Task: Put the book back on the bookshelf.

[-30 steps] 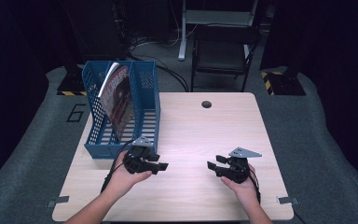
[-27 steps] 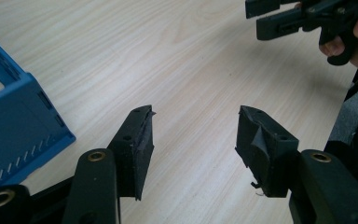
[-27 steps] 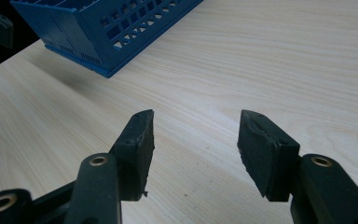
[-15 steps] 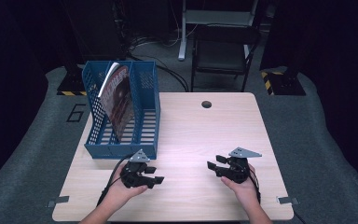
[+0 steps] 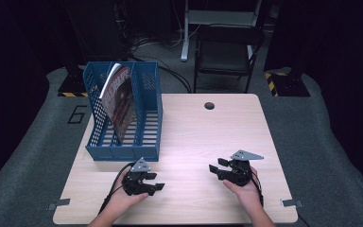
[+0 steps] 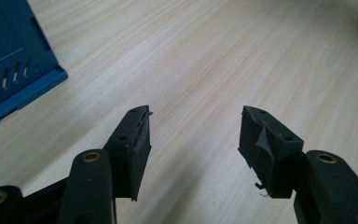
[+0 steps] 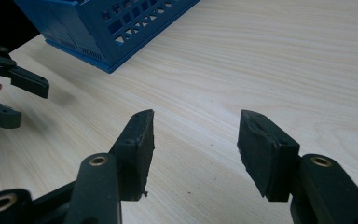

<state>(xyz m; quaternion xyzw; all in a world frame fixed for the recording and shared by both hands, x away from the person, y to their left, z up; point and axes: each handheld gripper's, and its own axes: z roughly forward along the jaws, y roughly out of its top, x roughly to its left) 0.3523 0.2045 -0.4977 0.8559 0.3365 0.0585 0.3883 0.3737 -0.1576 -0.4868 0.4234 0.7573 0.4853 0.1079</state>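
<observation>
A blue file rack [image 5: 149, 94] stands on the left of the wooden table [image 5: 208, 137]. A magazine [image 5: 122, 101] leans upright inside it. My left gripper [image 5: 158, 181] rests low over the table just in front of the rack, jaws pointing right. In the left gripper view it [image 6: 196, 116] is open over bare wood, with the rack's corner [image 6: 9, 70] at upper left. My right gripper [image 5: 216, 166] sits at the front right, jaws pointing left. In the right gripper view it [image 7: 196, 116] is open with nothing between its pads. The left gripper [image 7: 32, 106] shows at that view's left edge.
A round cable hole [image 5: 209, 105] lies near the table's far edge. A dark chair [image 5: 224, 52] stands behind the table. Grey padded floor surrounds the table. Bare wood lies between the two grippers and right of the rack [image 7: 102, 23].
My left gripper has sunk and come back from the rack's front toward the table's near edge. The right gripper has stayed where it was.
</observation>
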